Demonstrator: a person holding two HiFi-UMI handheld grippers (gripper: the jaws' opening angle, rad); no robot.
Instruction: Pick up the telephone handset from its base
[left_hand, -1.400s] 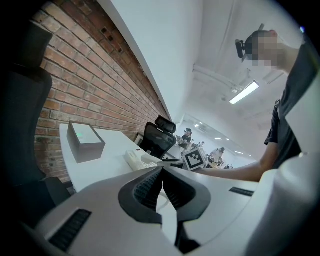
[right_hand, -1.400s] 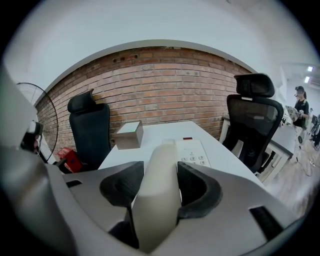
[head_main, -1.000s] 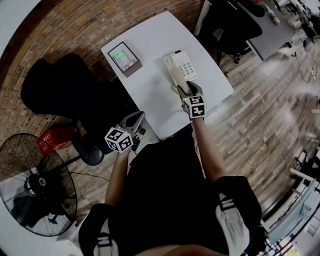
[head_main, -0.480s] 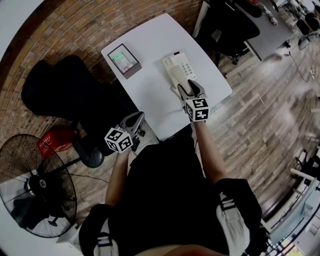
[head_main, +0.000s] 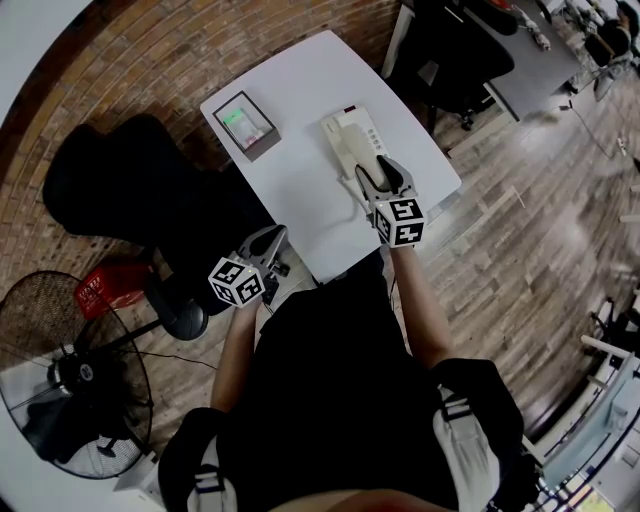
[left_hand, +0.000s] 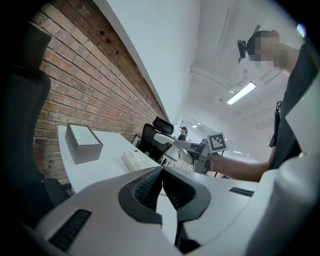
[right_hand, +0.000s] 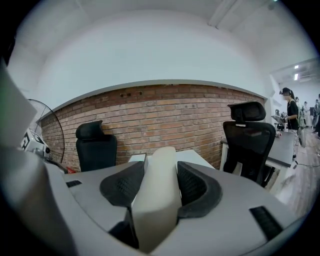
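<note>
A brick wall (right_hand: 165, 112) runs behind the scene, and a wood-plank floor (head_main: 530, 220) spreads to the right of it. A white desk (head_main: 300, 85) stands between two black office chairs, one on its left (head_main: 120, 185) and one past its far right corner (head_main: 450, 50). A pedestal fan (head_main: 60, 385) stands on the floor near the person's left side. The person (head_main: 340, 400), in dark clothing, stands at the near edge of the desk with both arms forward.

On the far left part of the desk sits a grey box (head_main: 247, 122) with a green patch on top. Well to its right lies the cream telephone base (head_main: 372, 132), its keypad facing up.

The cream handset (left_hand: 170, 141) is off the base and in the air above the desk, just over the base's near end. The right tongs (head_main: 375, 172) pinch it: in the right gripper view both dark ribbed pads press against its sides, and it fills the gap between them, pointing away from the person.

The left tongs (left_hand: 161, 172) are pressed together with nothing between them, held off the near left edge of the desk and well apart from the telephone.
</note>
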